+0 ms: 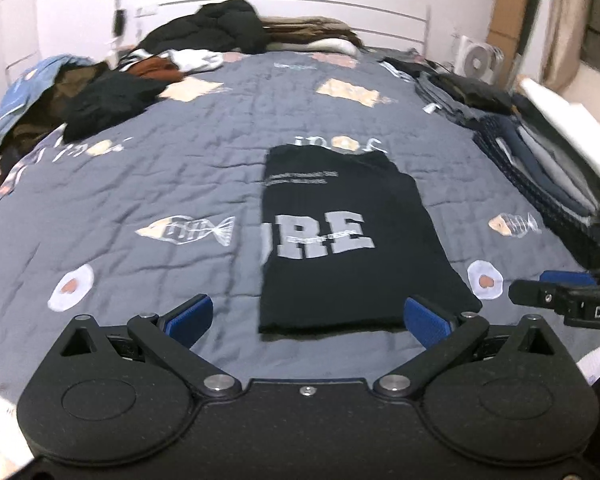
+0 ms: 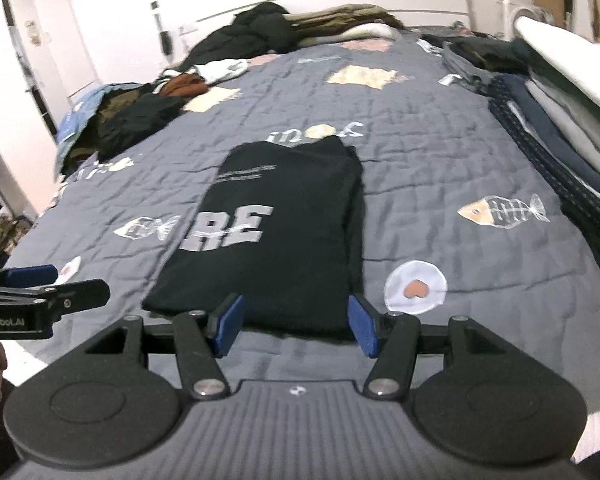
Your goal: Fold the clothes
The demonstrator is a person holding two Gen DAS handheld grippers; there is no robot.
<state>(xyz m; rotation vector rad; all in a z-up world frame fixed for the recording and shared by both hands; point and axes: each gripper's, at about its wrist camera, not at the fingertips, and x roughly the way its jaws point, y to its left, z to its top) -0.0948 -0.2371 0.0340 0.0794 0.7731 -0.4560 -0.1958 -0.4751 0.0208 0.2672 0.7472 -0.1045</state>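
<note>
A black T-shirt (image 1: 340,240) with grey "RE" lettering lies folded into a long narrow strip on the grey quilt (image 1: 160,184); it also shows in the right wrist view (image 2: 276,236). My left gripper (image 1: 306,320) is open wide and empty, just short of the shirt's near hem. My right gripper (image 2: 296,326) is open and empty at the same hem, its blue pads either side of the hem's right part. Each gripper shows at the edge of the other's view.
A heap of unfolded clothes (image 1: 100,96) lies at the far left of the bed, with dark garments (image 1: 220,28) by the headboard. A stack of folded clothes (image 1: 540,168) runs along the right edge (image 2: 560,148). A small fan (image 1: 478,60) stands at the far right.
</note>
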